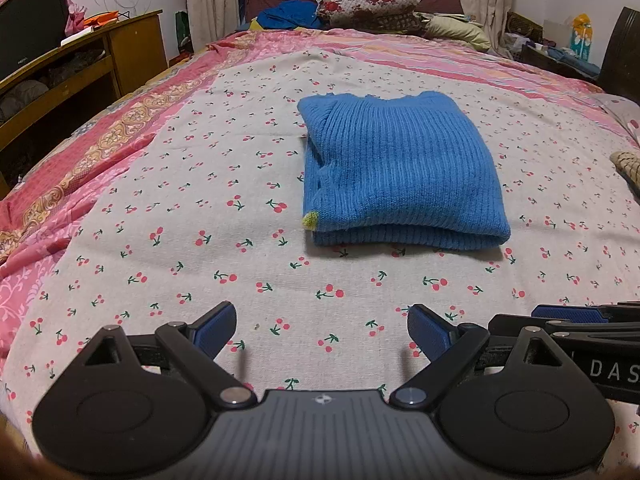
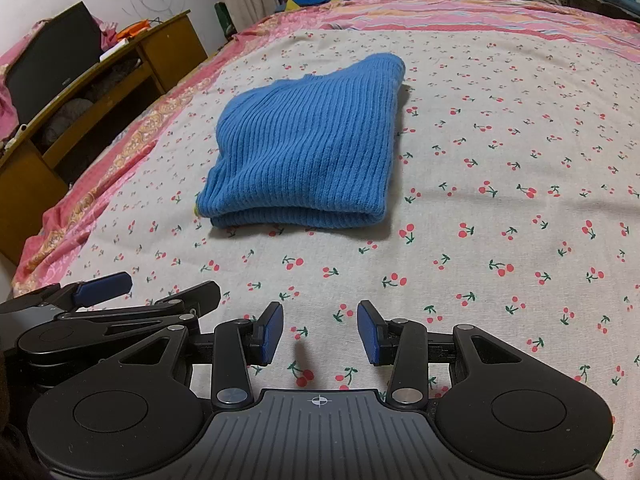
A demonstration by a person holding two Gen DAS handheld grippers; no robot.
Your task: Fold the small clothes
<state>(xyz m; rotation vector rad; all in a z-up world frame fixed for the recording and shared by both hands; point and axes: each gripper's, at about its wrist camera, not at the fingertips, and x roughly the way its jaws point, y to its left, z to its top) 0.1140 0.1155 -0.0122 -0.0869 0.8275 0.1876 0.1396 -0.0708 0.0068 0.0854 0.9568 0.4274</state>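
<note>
A small blue ribbed knit sweater (image 1: 400,168) lies folded into a thick rectangle on the cherry-print sheet (image 1: 200,240), its doubled edge facing me. The same sweater (image 2: 308,148) shows up in the right wrist view, ahead and slightly left. My left gripper (image 1: 322,332) is open wide, low over the sheet, well short of the sweater, with nothing between its blue pads. My right gripper (image 2: 320,332) is open too, narrower, empty, also hovering near the bed's front. Each gripper appears at the edge of the other's view, side by side.
A wooden desk (image 1: 100,64) with a dark monitor (image 1: 32,28) stands left of the bed. Folded quilts (image 1: 368,0) and blue cloth (image 1: 288,14) pile at the far end. Pink patterned bedding (image 1: 80,160) borders the sheet. A woven item (image 1: 628,164) lies at the right edge.
</note>
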